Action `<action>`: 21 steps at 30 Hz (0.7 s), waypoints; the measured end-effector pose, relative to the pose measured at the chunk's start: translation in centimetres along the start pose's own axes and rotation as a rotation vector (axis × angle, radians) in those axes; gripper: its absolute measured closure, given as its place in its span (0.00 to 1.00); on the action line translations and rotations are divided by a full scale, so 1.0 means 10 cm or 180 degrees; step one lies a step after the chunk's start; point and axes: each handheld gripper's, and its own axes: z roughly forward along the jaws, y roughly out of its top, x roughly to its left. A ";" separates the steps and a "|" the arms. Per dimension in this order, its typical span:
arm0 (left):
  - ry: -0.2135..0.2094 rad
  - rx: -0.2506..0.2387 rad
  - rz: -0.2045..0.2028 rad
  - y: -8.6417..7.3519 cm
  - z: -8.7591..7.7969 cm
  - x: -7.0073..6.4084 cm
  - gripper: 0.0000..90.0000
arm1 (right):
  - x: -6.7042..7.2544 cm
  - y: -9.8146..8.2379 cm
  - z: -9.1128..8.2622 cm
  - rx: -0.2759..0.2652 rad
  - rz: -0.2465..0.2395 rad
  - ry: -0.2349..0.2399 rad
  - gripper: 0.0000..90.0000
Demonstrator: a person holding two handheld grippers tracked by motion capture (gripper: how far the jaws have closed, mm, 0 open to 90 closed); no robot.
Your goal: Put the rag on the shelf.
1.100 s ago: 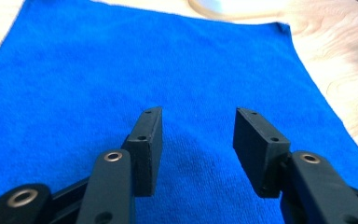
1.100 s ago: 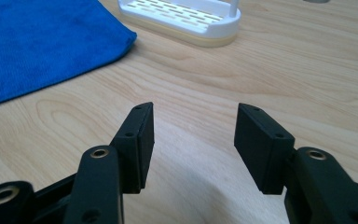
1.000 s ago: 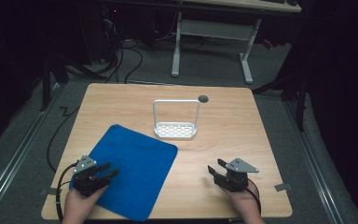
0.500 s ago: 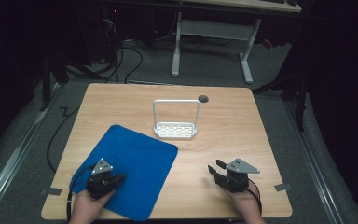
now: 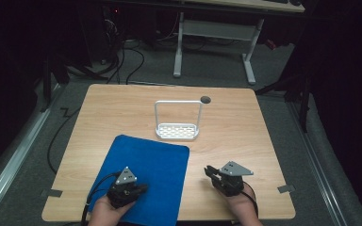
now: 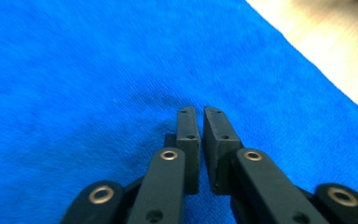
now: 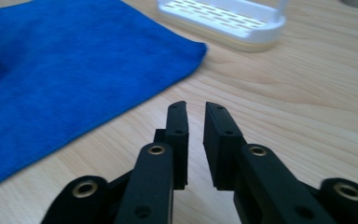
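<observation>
Blue rectangular terry cloth [image 5: 143,176] is lying flat on the pale wooden table [image 5: 245,132] in the high view, spreading from the table's centre toward seven o'clock, with its near edge running to the table's front rim. Over the cloth's near part, at about seven o'clock from the table's middle, the left gripper [image 5: 139,188] is sitting in a hand, its jaws pointing toward two o'clock. At about five o'clock the right gripper [image 5: 209,170] is resting in the other hand over bare wood, just beside the cloth's right edge, its jaws pointing toward ten o'clock. A white wire-handled slotted tray [image 5: 177,131] is standing near the table's middle, just off the cloth's far corner at twelve o'clock from it, with a small round dark hole [image 5: 205,100] in the tabletop behind it.

In the left gripper view, the left gripper [image 6: 200,112] is hovering right over the blue cloth [image 6: 74,84]; its jaws have just been closing and opening again by a sliver, leaving a narrow slit with nothing pinched between them. Wood is showing at one o'clock.

In the right gripper view, the right gripper [image 7: 196,106] is pointing across bare wood [image 7: 307,93]; its jaws have just been closing to a slim gap and are gripping nothing. The cloth [image 7: 51,79] is lying at ten o'clock, the white tray [image 7: 223,18] at twelve.
</observation>
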 end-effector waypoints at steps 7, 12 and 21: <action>0.0531 -0.0177 -0.0285 -0.10 -0.39 0.48 0.92 | 0.37 0.21 0.30 0.0101 -0.0206 0.0381 1.00; 0.0884 -0.0068 -0.0466 -0.24 -0.55 0.79 0.95 | 0.61 0.32 0.52 0.0197 -0.0402 0.0580 1.00; 0.0854 0.0000 -0.0561 -0.33 -0.56 0.89 0.97 | 0.78 0.30 0.76 0.0578 -0.0600 0.0603 1.00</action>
